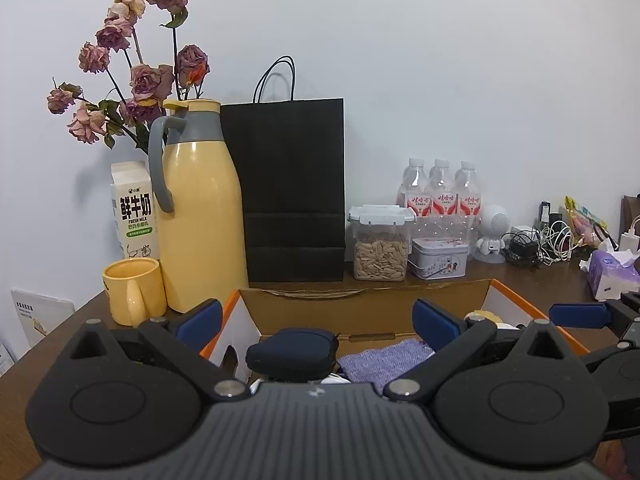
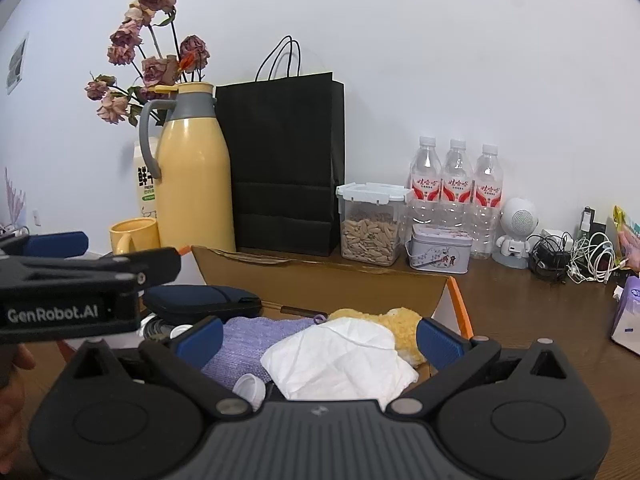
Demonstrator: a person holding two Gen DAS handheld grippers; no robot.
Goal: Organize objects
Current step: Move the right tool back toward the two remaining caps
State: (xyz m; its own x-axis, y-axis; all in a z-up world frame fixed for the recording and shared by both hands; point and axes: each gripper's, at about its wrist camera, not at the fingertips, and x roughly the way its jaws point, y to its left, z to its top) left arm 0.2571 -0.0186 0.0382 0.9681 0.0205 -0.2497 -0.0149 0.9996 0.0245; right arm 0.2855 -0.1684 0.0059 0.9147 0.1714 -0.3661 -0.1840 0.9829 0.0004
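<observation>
An open cardboard box (image 1: 360, 304) with orange edges sits on the brown table in front of both grippers. Inside lie a navy pouch (image 1: 292, 350), a purple cloth (image 1: 384, 360), a white crumpled tissue (image 2: 340, 360), a yellow plush (image 2: 400, 320) and a small white cap (image 2: 250, 388). My left gripper (image 1: 318, 320) stands open over the box's left part, just above the pouch, with nothing between its fingers. My right gripper (image 2: 320, 338) is open too, its fingers either side of the tissue and cloth without pressing them. Each gripper shows at the edge of the other's view.
Behind the box stand a yellow thermos (image 1: 200, 216), a yellow mug (image 1: 134, 290), a milk carton (image 1: 134, 212), a black paper bag (image 1: 292, 192), a seed jar (image 1: 380, 248), a tin (image 1: 438, 258) and three water bottles (image 1: 440, 192). Cables and a tissue pack (image 1: 612, 276) lie at the right.
</observation>
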